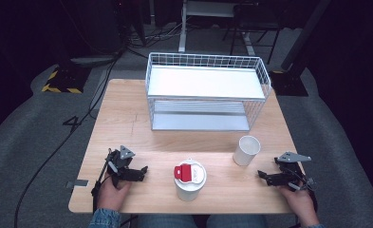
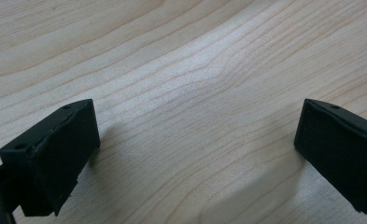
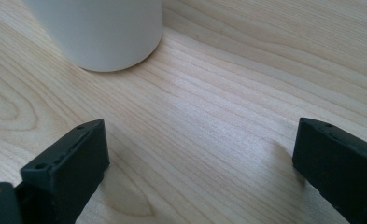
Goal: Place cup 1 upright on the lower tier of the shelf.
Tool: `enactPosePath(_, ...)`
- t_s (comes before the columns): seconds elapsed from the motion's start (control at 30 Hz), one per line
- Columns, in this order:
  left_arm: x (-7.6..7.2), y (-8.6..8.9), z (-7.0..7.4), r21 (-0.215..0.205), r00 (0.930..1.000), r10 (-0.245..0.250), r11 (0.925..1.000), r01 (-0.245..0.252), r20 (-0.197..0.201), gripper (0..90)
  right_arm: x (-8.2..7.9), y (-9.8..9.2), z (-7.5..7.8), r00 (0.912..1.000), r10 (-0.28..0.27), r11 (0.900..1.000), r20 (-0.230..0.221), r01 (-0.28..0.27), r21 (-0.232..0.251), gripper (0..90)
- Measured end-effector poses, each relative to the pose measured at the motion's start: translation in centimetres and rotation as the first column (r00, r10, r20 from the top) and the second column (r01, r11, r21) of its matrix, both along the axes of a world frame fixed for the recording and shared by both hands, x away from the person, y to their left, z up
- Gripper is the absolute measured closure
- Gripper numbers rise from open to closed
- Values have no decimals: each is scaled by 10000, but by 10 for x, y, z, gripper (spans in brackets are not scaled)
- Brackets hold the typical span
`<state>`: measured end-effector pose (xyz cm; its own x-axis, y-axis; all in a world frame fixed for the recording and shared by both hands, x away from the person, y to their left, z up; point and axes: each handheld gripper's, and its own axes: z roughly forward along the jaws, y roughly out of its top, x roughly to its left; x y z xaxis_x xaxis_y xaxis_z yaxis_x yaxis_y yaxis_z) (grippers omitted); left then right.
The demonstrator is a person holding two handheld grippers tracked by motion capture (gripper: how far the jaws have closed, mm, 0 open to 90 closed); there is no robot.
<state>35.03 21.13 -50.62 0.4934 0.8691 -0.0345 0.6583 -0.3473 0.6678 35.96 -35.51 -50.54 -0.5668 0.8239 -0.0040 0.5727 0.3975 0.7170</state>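
Note:
A white cup with a red-and-white lid (image 1: 190, 179) stands near the front middle of the wooden table (image 1: 127, 118). An open white cup (image 1: 247, 150) (image 3: 97, 32) stands to its right. My left gripper (image 1: 141, 174) (image 2: 197, 144) rests low on the table left of the lidded cup, open, with bare wood between its jaws. Right of the open cup, my right gripper (image 1: 262, 176) (image 3: 200, 163) lies low on the table, open and holding nothing; the open cup's base stands ahead of its jaws.
A white wire rack with two shelves (image 1: 205, 92) stands at the back of the table. Cables (image 1: 75, 128) trail over the grey floor at the left. A person's hands hold both grippers at the table's front edge.

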Motion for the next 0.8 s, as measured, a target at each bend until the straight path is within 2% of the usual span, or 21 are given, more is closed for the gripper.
enactPosePath(0.33,0,0,0,9,10000,-8,10000,8,-4,7,-1,0,0,9999,-159,9999,-2,159,8,40)
enactPosePath(0.8,0,0,0,8,10000,-8,10000,8,-3,7,-2,-1,1,9999,-95,9999,-72,95,-36,55)
